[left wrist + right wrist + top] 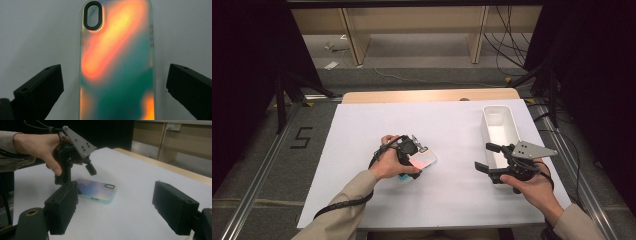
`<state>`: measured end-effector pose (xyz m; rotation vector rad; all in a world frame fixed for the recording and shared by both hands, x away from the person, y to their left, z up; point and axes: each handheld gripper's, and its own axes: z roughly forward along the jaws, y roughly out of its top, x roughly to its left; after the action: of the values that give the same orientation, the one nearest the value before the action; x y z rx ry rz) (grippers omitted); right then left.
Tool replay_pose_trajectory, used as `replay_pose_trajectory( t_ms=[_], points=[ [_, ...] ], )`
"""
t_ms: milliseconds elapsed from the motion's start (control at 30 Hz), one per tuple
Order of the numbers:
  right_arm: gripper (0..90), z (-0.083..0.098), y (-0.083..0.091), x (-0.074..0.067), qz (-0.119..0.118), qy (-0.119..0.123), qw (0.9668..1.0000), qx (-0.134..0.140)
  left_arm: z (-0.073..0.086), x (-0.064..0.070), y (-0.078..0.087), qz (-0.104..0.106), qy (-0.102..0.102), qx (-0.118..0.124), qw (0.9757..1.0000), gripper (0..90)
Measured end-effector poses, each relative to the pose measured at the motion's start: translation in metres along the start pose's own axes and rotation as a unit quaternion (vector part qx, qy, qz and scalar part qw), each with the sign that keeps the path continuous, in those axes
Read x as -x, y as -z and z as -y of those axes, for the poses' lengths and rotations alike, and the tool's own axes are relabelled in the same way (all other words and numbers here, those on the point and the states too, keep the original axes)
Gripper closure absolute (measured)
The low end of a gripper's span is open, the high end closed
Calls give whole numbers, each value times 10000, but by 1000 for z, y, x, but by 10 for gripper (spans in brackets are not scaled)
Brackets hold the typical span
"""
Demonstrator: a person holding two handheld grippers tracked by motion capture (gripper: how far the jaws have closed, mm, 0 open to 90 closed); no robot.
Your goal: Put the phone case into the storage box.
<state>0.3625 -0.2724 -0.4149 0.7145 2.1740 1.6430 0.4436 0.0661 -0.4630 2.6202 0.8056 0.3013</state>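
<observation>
In the left gripper view the phone case (117, 65) runs off the top and bottom edges; its near end is cut away. In the high view the left hand (391, 162) and left gripper (408, 148) cover much of the case, leaving one corner exposed. In the right gripper view a black jaw hides the case's near end. The bin's (497, 116) near end sits behind the right gripper (488, 158).
</observation>
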Motion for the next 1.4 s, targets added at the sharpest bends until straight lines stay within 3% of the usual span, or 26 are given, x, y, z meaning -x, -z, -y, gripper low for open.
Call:
replay_pose_trajectory(
  t_ms=[367, 867, 1400],
  points=[
    [214, 0, 0, 0, -1, 5, 10000, 0, 1, -2, -7, -57, -38, -195, 9998, 17],
    [214, 0, -1, -1, -17, 22, 10000, -7, 0, -5, -11, -1, -12, -236, 9997, 29],
    [214, 1, -1, -1, -16, 20, 10000, -21, -1, -11, -12, 385, -145, -214, 9989, 94]
  ],
)
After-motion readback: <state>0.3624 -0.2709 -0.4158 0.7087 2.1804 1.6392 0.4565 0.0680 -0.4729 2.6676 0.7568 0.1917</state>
